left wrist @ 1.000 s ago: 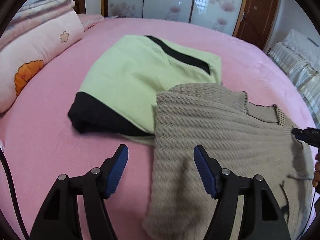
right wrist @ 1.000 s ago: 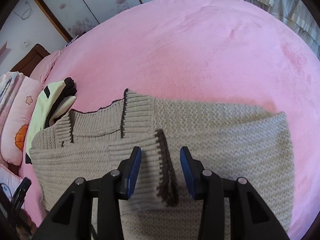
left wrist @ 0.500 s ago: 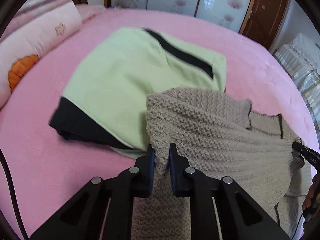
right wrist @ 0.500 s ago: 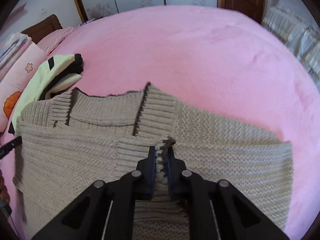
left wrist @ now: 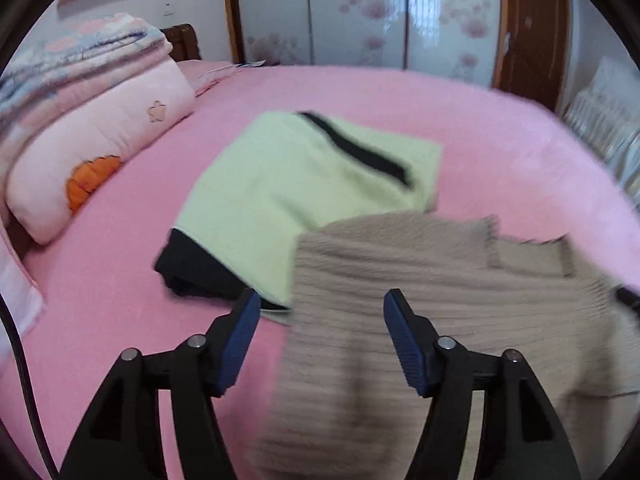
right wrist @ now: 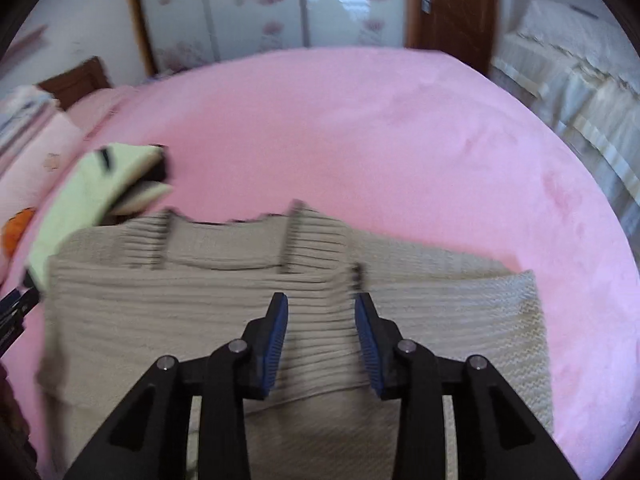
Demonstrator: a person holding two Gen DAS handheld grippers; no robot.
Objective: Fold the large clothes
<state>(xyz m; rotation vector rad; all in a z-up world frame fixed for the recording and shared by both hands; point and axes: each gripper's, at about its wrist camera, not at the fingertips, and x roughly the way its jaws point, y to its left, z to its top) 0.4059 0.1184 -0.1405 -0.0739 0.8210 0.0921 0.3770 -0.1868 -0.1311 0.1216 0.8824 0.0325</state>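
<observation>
1. Left wrist view: the left gripper [left wrist: 318,336] is released, its jaws opening wide, blue pads [left wrist: 236,340] clear of any cloth. The near left edge of the beige knit sweater [left wrist: 420,304] lies below and between the fingers, not pinched.
2. In the right wrist view the right gripper [right wrist: 320,336] is also letting go, jaws opening. A ribbed strip of the sweater [right wrist: 256,300] shows between the pads [right wrist: 274,340], but they do not press on it.
3. The sweater lies on the pink bed [left wrist: 480,128], directly ahead of and under both grippers. Its long axis runs left to right across the near side, with the collar on the far edge. Its left end overlaps the near corner of the folded green-and-black garment [left wrist: 304,176].
4. The relation that matters: the left gripper stands over the sweater's left edge, the right gripper over its folded middle, near the dark-trimmed cuff. Each hand is nearest its own side, so the next fold would likely be taken from those ends.
5. Against half a second ago, both pairs of fingers, then clamped on the knit, now stand apart, and the lifted fold has dropped flat. Both views sit higher and further back from the cloth.
6. Further out, stacked pink quilts [left wrist: 92,120] lie far left, floral wardrobe doors [left wrist: 360,12] beyond the bed.
</observation>
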